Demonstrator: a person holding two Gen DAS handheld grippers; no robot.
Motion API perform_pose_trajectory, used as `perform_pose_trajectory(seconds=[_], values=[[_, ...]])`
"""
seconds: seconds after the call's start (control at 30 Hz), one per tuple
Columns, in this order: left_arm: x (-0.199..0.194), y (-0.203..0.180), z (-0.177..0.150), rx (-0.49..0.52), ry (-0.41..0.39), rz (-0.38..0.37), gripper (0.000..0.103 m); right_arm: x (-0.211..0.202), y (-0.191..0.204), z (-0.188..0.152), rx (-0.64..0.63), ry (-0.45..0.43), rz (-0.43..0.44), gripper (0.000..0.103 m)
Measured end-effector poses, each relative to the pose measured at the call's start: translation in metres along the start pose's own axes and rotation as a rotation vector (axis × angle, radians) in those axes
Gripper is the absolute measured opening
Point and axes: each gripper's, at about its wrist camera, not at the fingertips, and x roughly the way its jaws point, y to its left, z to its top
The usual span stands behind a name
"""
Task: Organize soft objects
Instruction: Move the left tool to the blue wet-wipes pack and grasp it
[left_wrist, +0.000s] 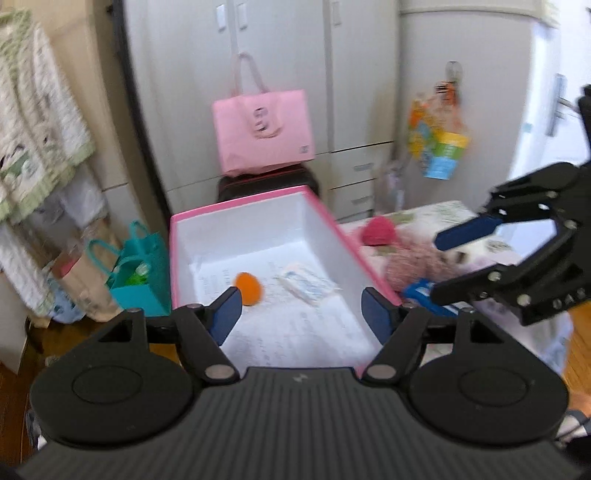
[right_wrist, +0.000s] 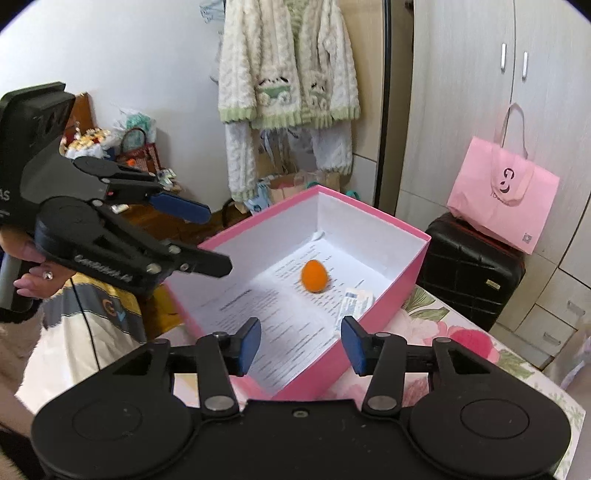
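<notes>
Left gripper (left_wrist: 301, 308) jaws apart, nothing between, above the pink box (left_wrist: 332, 221). Right gripper (right_wrist: 301, 345) also spread and empty over the box's near edge. Orange soft egg (right_wrist: 314, 276) lies on papers inside the box; pink fuzzy items (left_wrist: 376, 230) sit on the floral table (right_wrist: 436, 325) beside it.

The left wrist view looks forward and down along the left hand-held gripper (left_wrist: 301, 314), close above the pink box (left_wrist: 258, 218), facing the cupboards (left_wrist: 280, 74) and pink bag (left_wrist: 264, 133). The right wrist view looks down along the right hand-held gripper (right_wrist: 301, 345) at the same box (right_wrist: 369, 306) from its other side, facing the wall with the hanging robe (right_wrist: 288, 74). Both share the box, the orange ball (left_wrist: 249, 282) (right_wrist: 314, 275) inside it, the bag (right_wrist: 502, 188), and each other's gripper.
</notes>
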Motion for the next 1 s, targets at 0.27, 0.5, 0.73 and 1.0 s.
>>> perform_pose_trajectory(seconds=[0.27, 0.5, 0.73, 1.0], values=[[-0.038, -0.041, -0.012, 0.072, -0.021, -0.09, 0.083, -0.058, 0.015, -0.036, 0.027, -0.037, -0.019, 0.073], [-0.043, -0.076, -0.028, 0.129, -0.002, -0.145, 0.091, -0.091, 0.021, -0.073, 0.025, -0.02, -0.075, 0.082], [-0.034, -0.109, -0.041, 0.176, 0.05, -0.201, 0.091, -0.102, 0.014, -0.113, 0.058, 0.02, -0.115, 0.083], [0.0, -0.133, -0.048, 0.161, 0.102, -0.297, 0.09, -0.09, 0.001, -0.147, 0.057, 0.03, -0.098, 0.083]])
